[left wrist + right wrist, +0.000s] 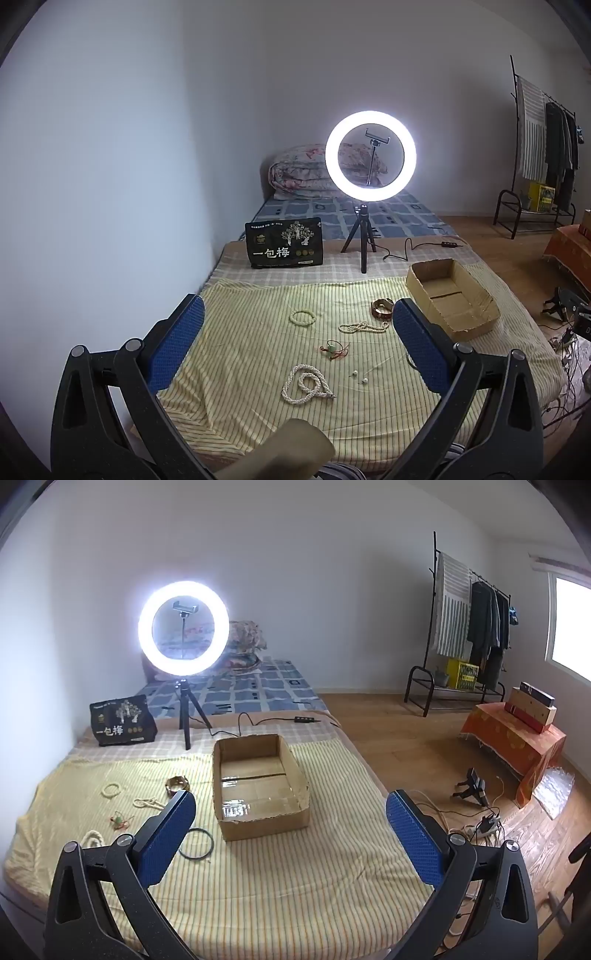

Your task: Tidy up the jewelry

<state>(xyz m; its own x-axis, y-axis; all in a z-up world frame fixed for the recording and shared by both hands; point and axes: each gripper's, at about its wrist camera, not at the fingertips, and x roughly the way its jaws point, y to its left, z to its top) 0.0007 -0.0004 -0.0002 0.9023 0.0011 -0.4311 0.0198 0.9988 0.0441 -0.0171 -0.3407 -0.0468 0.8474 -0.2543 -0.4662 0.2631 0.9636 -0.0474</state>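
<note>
Your left gripper and right gripper hover with fingers spread, holding nothing. Bead strands and bracelets lie mid-bed on the striped cloth; the cardboard box sits near the bed's right edge.

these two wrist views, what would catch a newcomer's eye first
The lit ring light on its small tripod glares at the far end of the bed. Nearer, pearl strands, bracelets and a dark bangle lie scattered on the yellow striped cloth, beside an open cardboard box. Both the left claw and right claw hover open.
</note>
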